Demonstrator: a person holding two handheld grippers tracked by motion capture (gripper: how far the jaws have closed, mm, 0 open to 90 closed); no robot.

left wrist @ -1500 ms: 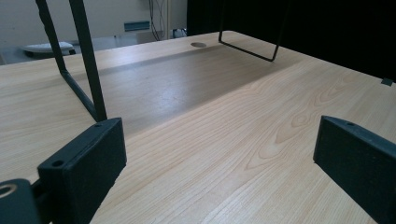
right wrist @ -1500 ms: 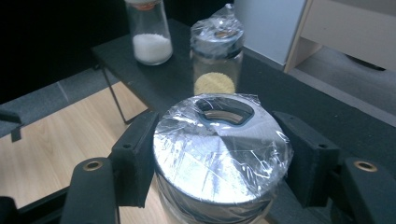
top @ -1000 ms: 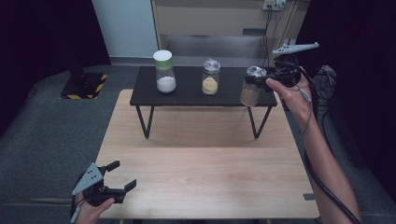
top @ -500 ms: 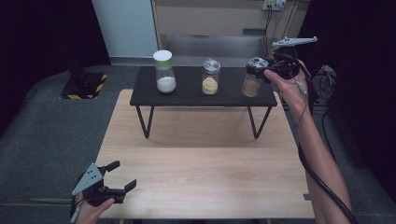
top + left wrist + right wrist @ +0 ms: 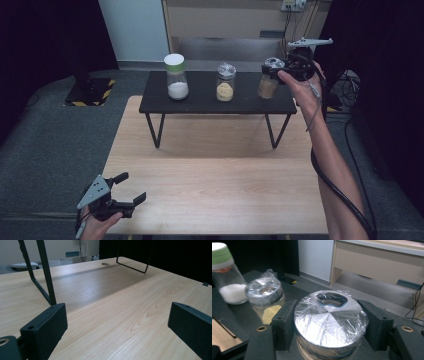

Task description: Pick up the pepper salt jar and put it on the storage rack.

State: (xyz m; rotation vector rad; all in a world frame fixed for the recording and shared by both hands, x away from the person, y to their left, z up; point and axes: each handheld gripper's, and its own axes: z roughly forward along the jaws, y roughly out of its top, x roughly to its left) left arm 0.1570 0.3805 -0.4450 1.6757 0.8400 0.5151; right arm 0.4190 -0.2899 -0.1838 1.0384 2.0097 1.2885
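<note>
R gripper clamped on lid of the brown-powder jar, which sits at the right end of the black rack, approx 1 o'clock in high view. Lid is wrapped in clear film, jaws touching both sides. Middle jar w/ yellow powder just beside it at 9 o'clock; green-lidded jar w/ white powder further left. L gripper at 7 o'clock, low over the wood table, jaws apart, nothing between them.
</note>
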